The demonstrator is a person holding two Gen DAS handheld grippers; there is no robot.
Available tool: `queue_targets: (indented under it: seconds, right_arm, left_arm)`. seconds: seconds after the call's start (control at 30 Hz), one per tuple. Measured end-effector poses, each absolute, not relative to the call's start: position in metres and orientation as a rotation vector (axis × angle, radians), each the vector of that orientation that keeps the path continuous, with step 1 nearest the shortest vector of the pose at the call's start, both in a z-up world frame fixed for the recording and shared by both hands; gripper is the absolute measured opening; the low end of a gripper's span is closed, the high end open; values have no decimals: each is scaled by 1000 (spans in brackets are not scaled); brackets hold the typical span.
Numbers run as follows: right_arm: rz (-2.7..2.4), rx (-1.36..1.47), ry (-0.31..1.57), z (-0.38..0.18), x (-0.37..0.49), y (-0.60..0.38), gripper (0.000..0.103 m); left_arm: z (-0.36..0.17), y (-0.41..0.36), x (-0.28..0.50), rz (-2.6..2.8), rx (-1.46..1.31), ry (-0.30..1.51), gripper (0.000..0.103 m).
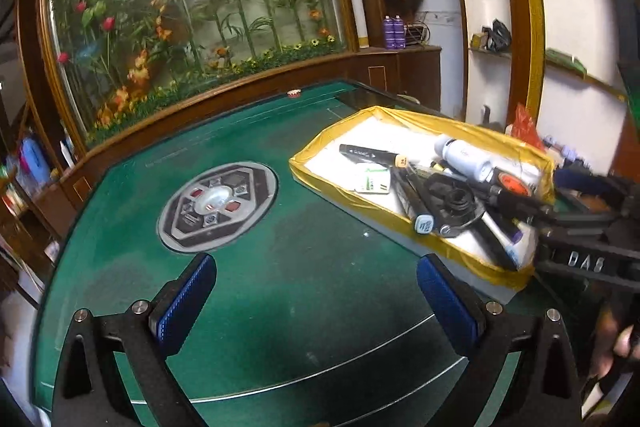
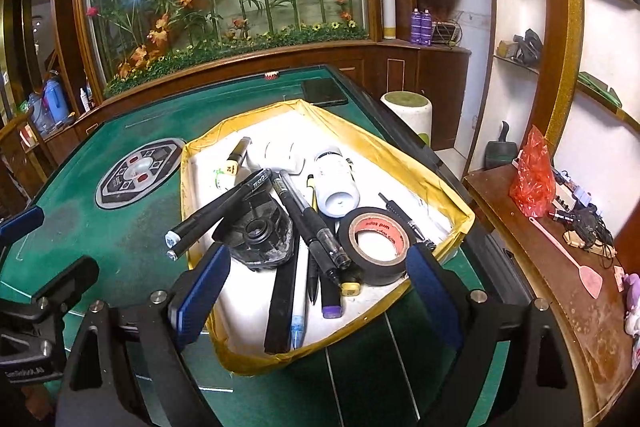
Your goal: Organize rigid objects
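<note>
One yellow-edged tray (image 2: 404,147) is sitting toward the right edge of the green worktop (image 2: 132,227). Lying in the tray are one roll of black tape (image 2: 374,247), one white bottle (image 2: 336,183), one small white box with green print (image 1: 373,178), one black plastic part with a round opening (image 2: 256,231) and a pile of pens and markers (image 2: 316,239), at least eight, overlapping too much for an exact count. One dark flat slab (image 2: 324,91) is lying near the worktop's far right corner, and one small red-and-white object (image 2: 271,75) at its far edge.
</note>
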State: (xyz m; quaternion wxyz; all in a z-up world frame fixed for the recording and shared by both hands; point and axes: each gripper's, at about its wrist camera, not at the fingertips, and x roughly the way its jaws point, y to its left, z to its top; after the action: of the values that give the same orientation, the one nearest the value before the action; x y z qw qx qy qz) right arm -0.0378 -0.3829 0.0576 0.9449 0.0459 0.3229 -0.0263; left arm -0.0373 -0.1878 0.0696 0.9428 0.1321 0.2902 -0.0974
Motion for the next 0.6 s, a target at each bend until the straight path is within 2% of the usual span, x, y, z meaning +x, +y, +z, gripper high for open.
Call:
queue_targets:
  seconds: [0.6]
  right_arm:
    - [-59,105,643,59,-36,-387,89]
  left_arm:
    - [63,-195,-38,-161,328,623,102]
